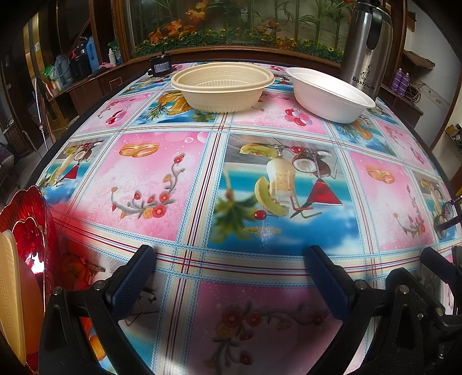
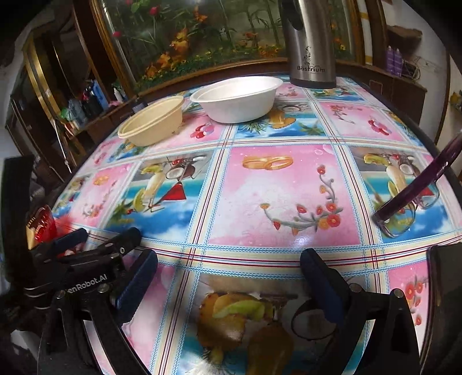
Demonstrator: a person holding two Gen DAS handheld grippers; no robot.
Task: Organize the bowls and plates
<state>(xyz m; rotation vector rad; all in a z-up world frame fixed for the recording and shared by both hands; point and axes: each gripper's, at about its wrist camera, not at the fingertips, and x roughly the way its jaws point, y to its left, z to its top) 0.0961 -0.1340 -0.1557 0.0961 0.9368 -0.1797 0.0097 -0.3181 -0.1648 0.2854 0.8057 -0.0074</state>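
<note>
Plates stand on edge at the near left of the tabletop: a red glass plate with a scalloped rim and, just in front of it at the frame's left edge, a cream plate with a key-pattern border. Both sit just left of the left tool, whose dark blue padded fingers are spread wide over the patterned cloth with nothing between them. From the right wrist view the left tool shows at the lower left, beside the red plate. The right tool likewise hovers low over the cloth, its fingers set wide apart and holding nothing. To its right lie eyeglasses with dark purple arms, resting on the cloth near the table's right edge. The middle of the tabletop is bare cloth printed with pink flower panels and blue fruit-and-drink panels.

Toward the far side, a cream plastic bowl with a key-pattern rim sits upright, and a white foam bowl sits to its right, the two near each other but apart. Behind the white bowl stands a steel flask with a black handle, marked "Bestrium". A small black box rests at the far edge, left of the cream bowl. Beyond it runs a dark wooden cabinet with artificial flowers behind glass.
</note>
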